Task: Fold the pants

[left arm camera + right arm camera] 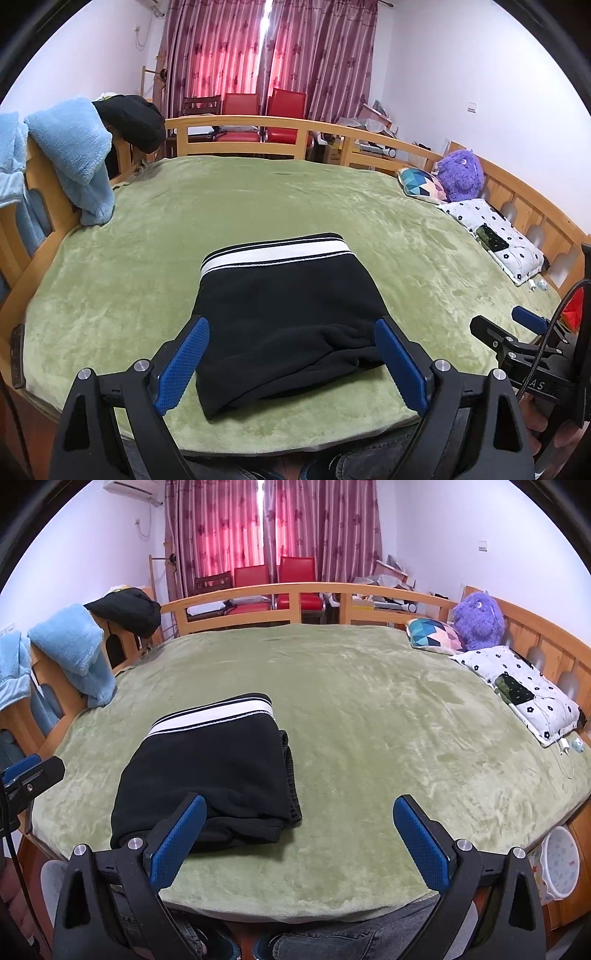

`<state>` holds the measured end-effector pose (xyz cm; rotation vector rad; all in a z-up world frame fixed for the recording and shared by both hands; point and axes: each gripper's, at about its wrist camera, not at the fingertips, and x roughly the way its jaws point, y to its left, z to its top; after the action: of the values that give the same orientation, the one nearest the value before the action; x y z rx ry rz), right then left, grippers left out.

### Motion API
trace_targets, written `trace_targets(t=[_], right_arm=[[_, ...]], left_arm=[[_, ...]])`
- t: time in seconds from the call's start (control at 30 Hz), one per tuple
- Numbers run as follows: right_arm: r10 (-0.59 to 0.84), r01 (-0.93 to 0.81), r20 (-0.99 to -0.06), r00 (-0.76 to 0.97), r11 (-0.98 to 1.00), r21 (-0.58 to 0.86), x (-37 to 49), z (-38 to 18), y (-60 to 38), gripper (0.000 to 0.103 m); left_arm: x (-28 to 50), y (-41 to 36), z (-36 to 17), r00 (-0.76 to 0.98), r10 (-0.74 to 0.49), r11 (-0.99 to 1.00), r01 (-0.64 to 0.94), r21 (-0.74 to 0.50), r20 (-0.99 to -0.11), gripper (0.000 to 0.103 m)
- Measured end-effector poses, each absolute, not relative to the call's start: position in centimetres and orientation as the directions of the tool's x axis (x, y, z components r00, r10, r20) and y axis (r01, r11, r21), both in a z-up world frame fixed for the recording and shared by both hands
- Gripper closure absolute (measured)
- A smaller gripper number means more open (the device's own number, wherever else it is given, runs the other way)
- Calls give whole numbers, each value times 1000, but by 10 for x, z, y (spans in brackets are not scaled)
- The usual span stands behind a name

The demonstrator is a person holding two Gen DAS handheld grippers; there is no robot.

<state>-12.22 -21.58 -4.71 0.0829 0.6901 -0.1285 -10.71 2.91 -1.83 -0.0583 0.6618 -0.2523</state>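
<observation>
Black pants with a white striped waistband lie folded into a compact rectangle on the green bed cover. They also show in the right wrist view, left of centre. My left gripper is open and empty, its blue pads on either side of the near end of the pants, above them. My right gripper is open and empty, held over bare cover to the right of the pants. The right gripper also shows at the right edge of the left wrist view.
A wooden bed rail runs around the bed. A light blue fleece and a dark garment hang on the left rail. Pillows and a purple plush toy lie at the right. A white bin stands beside the bed.
</observation>
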Motion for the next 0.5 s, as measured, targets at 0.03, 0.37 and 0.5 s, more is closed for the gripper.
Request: trace_targets(t=[0.03,0.37,0.5], right_arm=[[-94,149,-640,763,988,32,-123,-47,-216,3],[-103,160,-634,766,987,33,-127,-44,-222,3],[-106,167,-632,768,985,38,-129,-43,-223,3]], left_arm=[[-108,28,-18,761,-247,969,212,-130,-600,12],[-110,26,-16,764,-243,969,211,-125,-598,12],[-110,26,-16,763,-245,969,211,-127,-598,12]])
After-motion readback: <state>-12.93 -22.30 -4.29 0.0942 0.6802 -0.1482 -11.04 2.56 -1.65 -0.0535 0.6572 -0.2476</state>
